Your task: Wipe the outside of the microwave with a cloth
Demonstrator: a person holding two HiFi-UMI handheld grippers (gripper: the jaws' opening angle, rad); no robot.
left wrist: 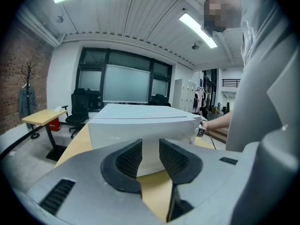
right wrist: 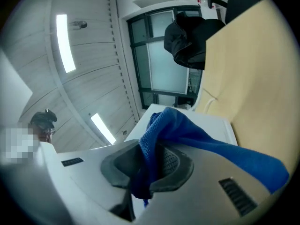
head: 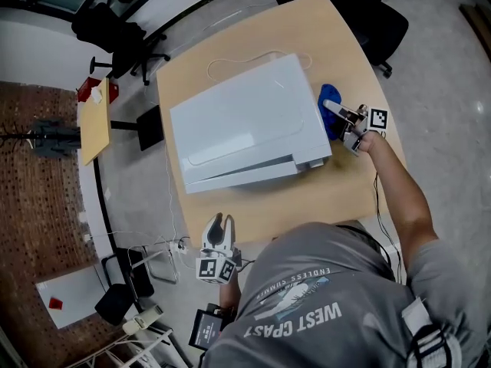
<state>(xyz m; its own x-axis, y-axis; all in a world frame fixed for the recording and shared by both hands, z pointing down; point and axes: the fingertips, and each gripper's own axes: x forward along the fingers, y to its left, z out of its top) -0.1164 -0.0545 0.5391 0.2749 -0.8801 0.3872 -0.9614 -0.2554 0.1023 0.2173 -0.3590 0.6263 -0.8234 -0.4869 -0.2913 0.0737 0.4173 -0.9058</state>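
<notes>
A white microwave (head: 245, 125) lies on the wooden table (head: 330, 205); it also shows ahead in the left gripper view (left wrist: 140, 125) and past the cloth in the right gripper view (right wrist: 206, 121). My right gripper (head: 331, 110) is shut on a blue cloth (head: 332, 121) against the microwave's right side. That cloth (right wrist: 187, 135) is pinched between the jaws and drapes over the gripper body. My left gripper (head: 221, 225) hovers off the table's near edge, its jaws (left wrist: 150, 158) part open with nothing between them.
Black office chairs (head: 115, 29) stand beyond the table's far corner, another (head: 376, 14) at the top right. A small wooden side desk (head: 93, 121) is on the left. A white cable (head: 238, 60) loops behind the microwave. My right arm (head: 399, 198) stretches along the table's right edge.
</notes>
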